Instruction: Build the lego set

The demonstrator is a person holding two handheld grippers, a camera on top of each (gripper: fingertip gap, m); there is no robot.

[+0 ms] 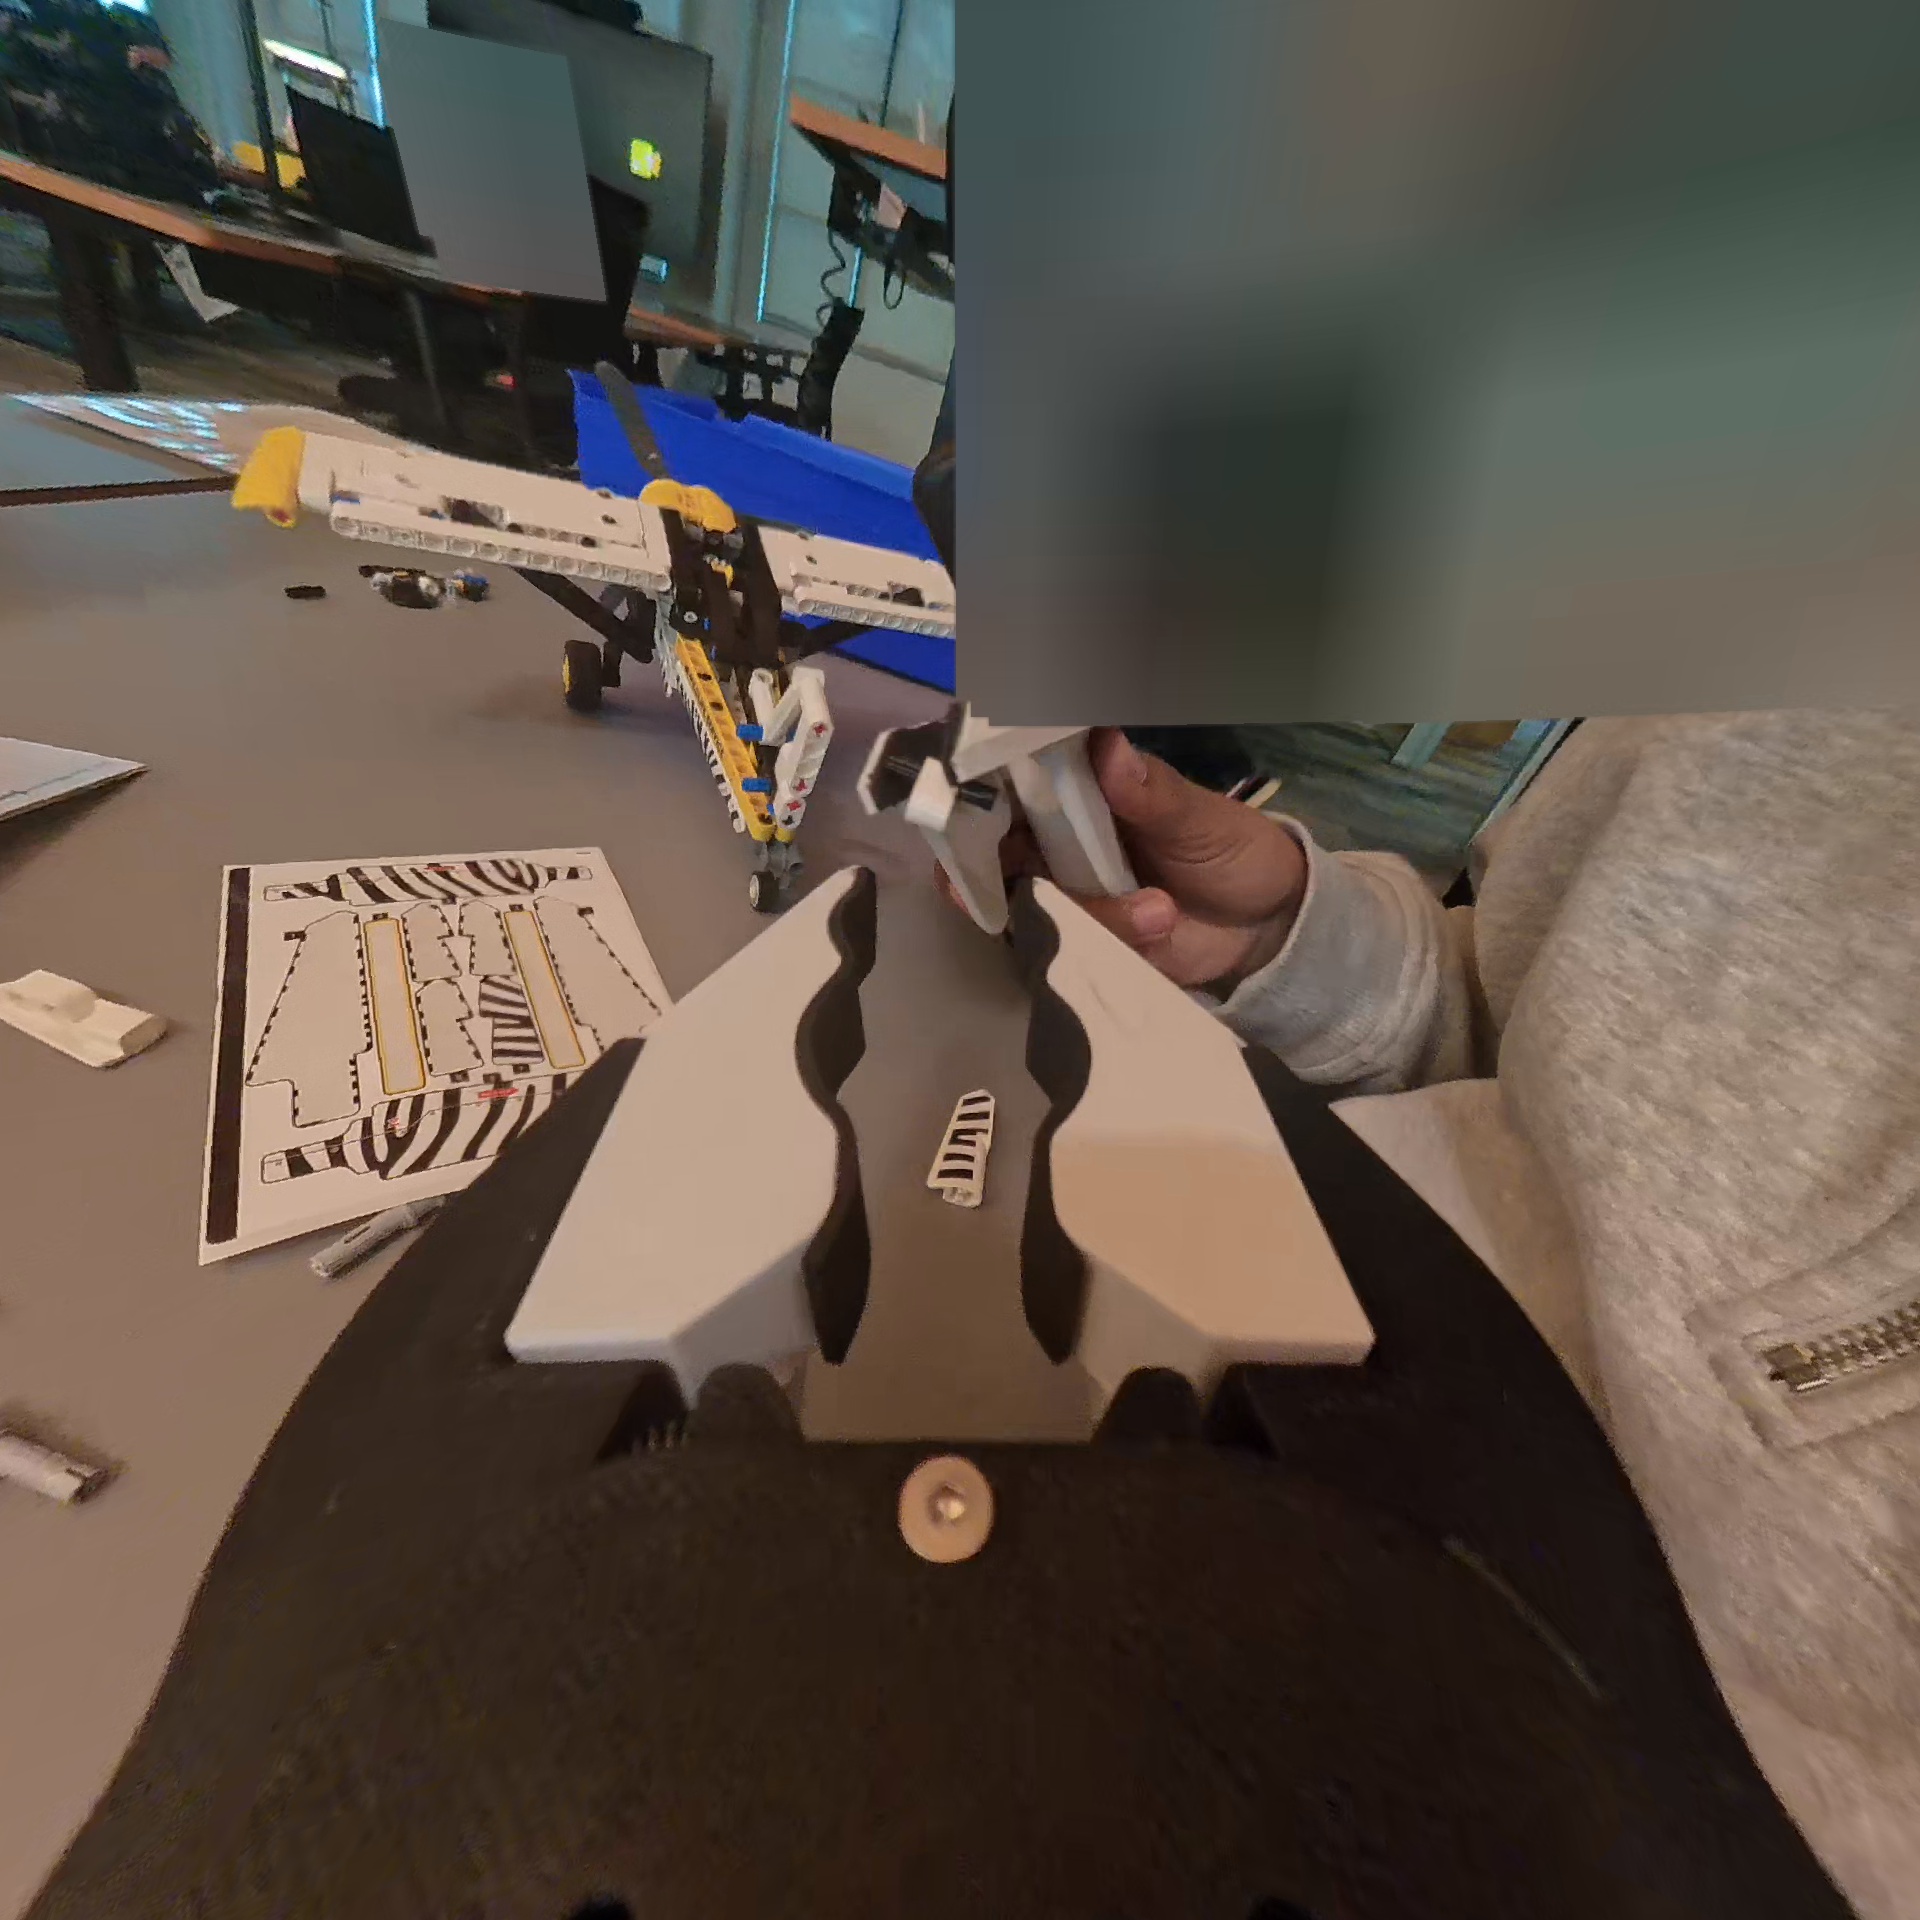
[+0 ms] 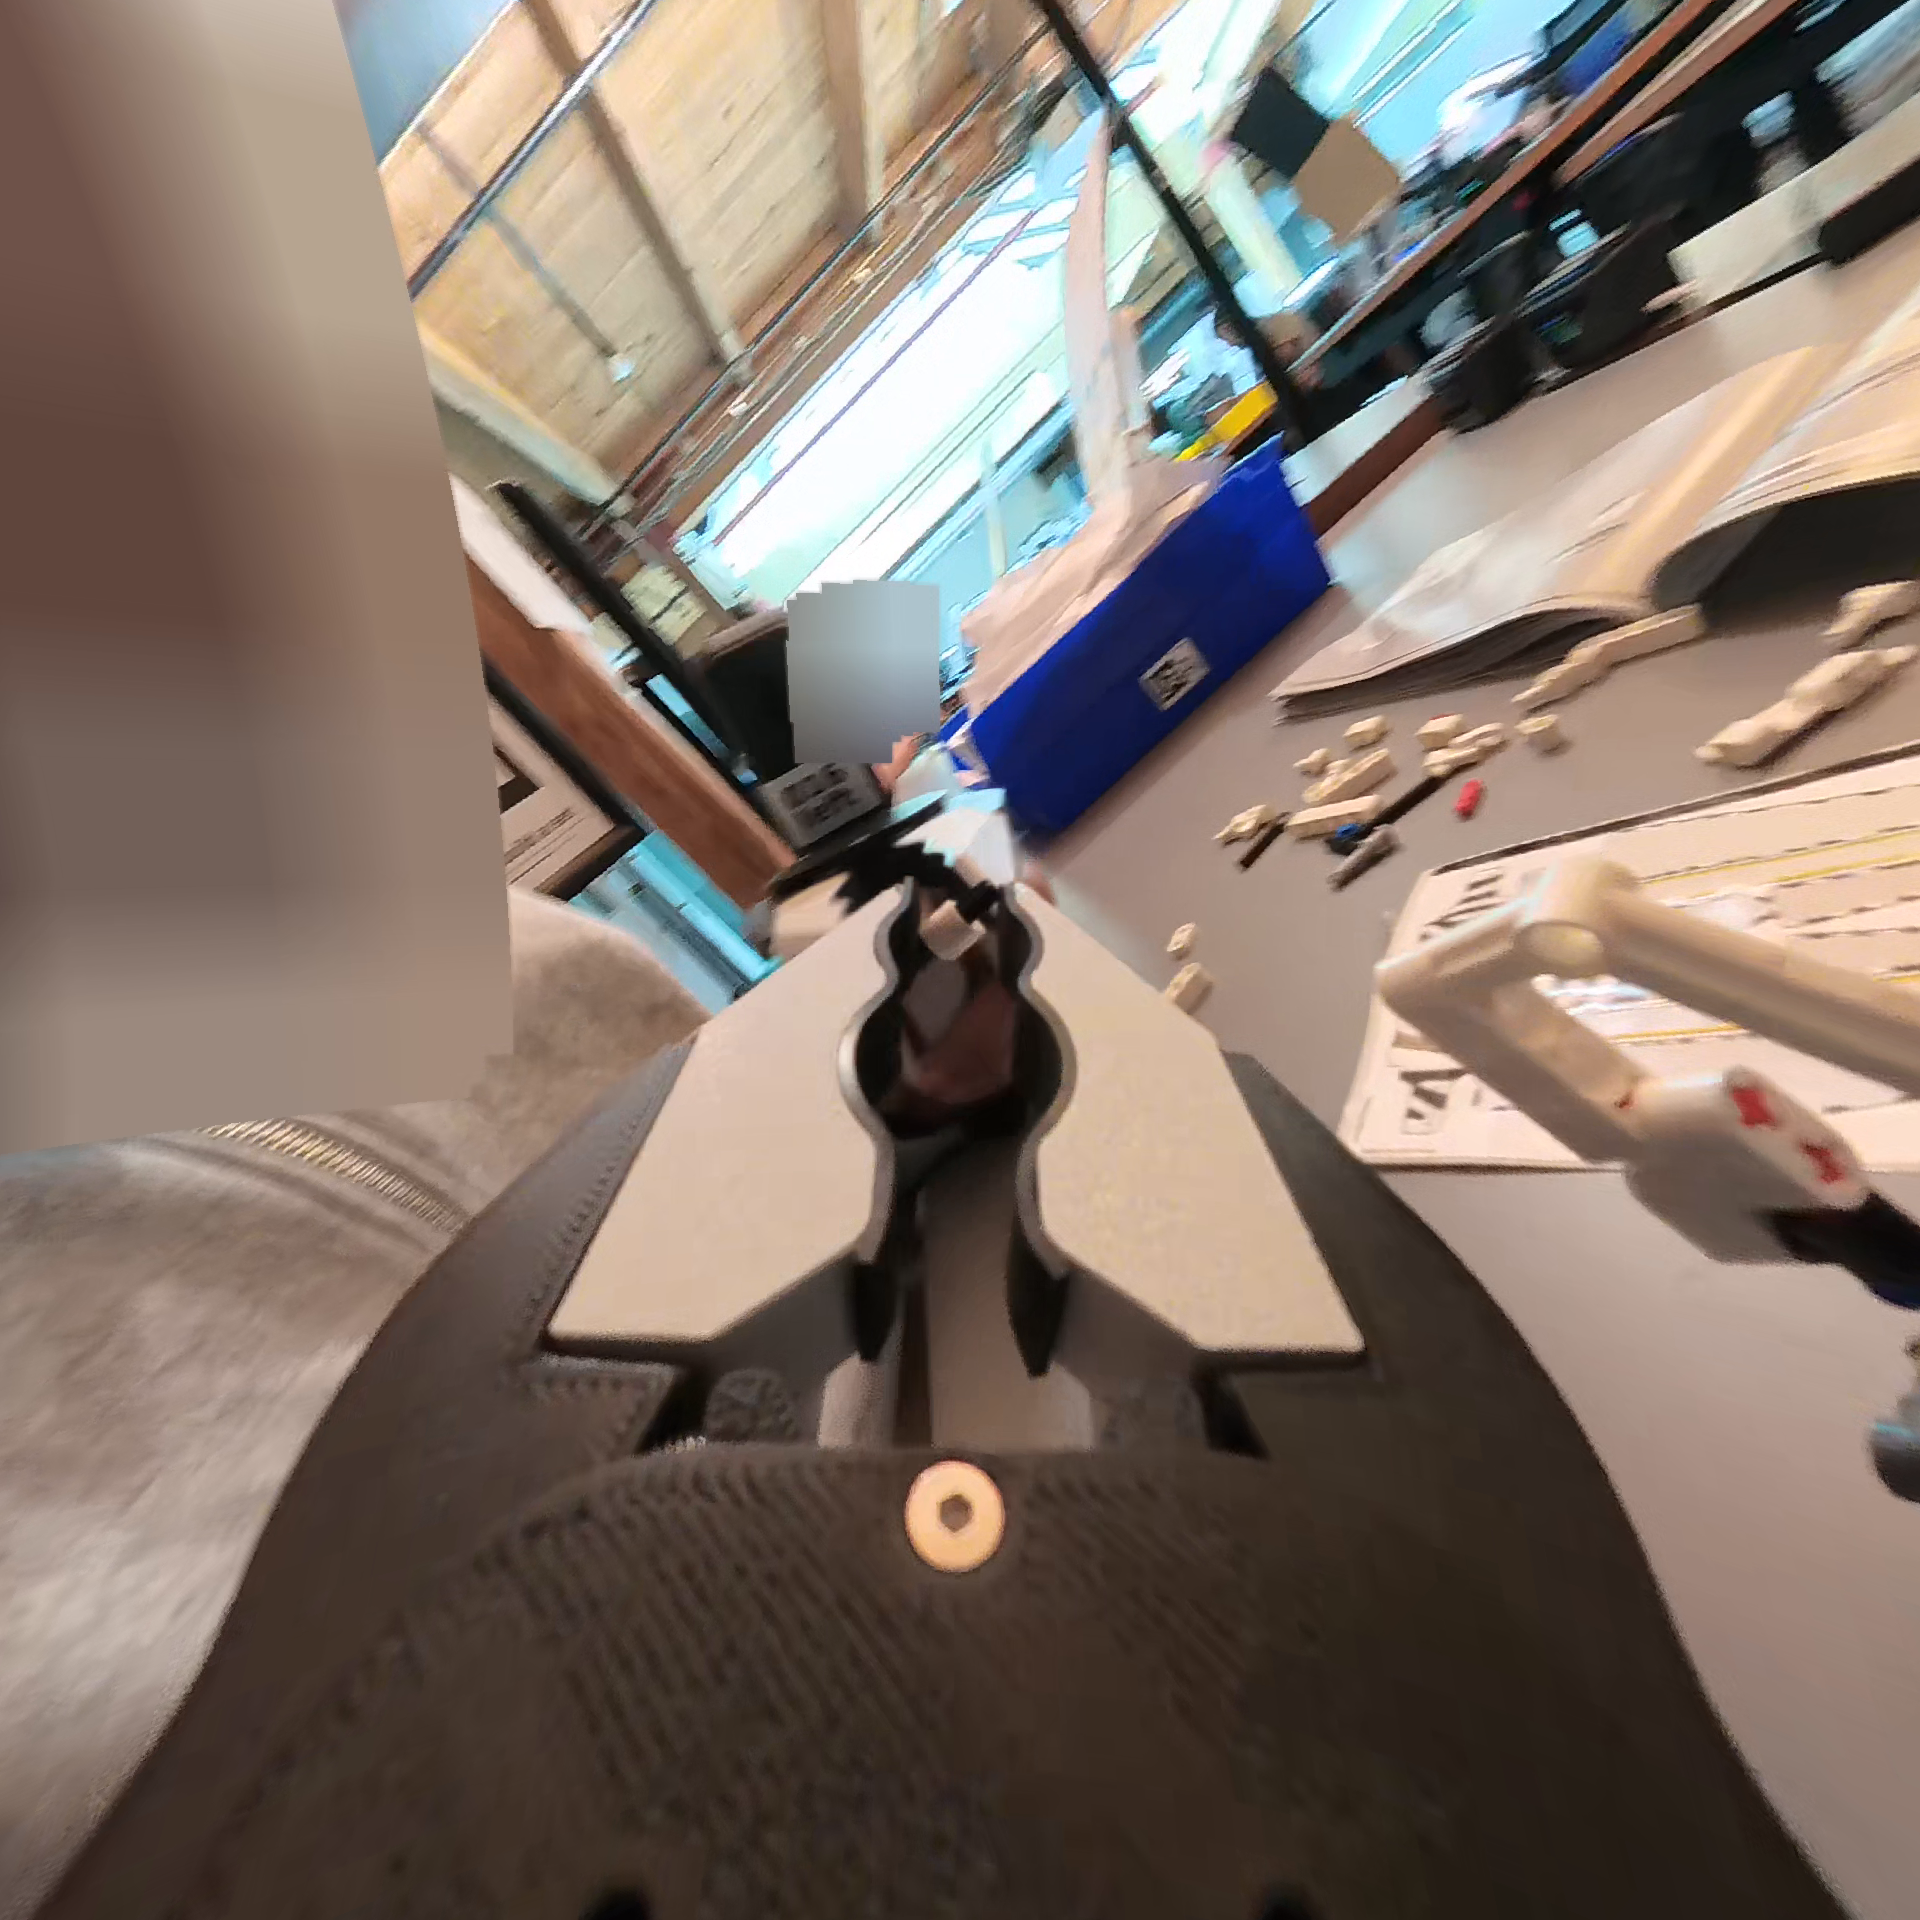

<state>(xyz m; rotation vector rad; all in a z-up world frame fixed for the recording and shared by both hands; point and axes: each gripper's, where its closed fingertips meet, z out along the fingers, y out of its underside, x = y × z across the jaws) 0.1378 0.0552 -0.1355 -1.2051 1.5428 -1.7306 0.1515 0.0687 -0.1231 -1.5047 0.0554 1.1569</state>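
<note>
The partly built white, yellow and black Lego plane (image 1: 499,509) stands on the grey table; its white tail beams show close in the right wrist view (image 2: 1538,1029). My left gripper (image 1: 940,894) is open and empty, low over the table. A small zebra-striped white piece (image 1: 961,1148) lies between its fingers. Just past its right fingertip a bare hand (image 1: 1184,862) holds a white and black Lego sub-assembly (image 1: 956,810). My right gripper (image 2: 961,920) is closed on a small white piece with a black pin (image 2: 951,932). Part of a hand shows through the gap behind it.
A zebra sticker sheet (image 1: 416,1039) lies left of the left gripper and also shows in the right wrist view (image 2: 1714,894). A blue bin (image 1: 748,457) stands behind the plane. An open instruction book (image 2: 1558,582) and several loose pieces (image 2: 1351,779) lie beyond. A grey-sweatshirted torso (image 1: 1662,1143) is close on the right. Left and right tips are no more than a few centimetres apart. The grey-sweatshirted torso (image 1: 1662,1143) is about equally far from each gripper, around 15 cm.
</note>
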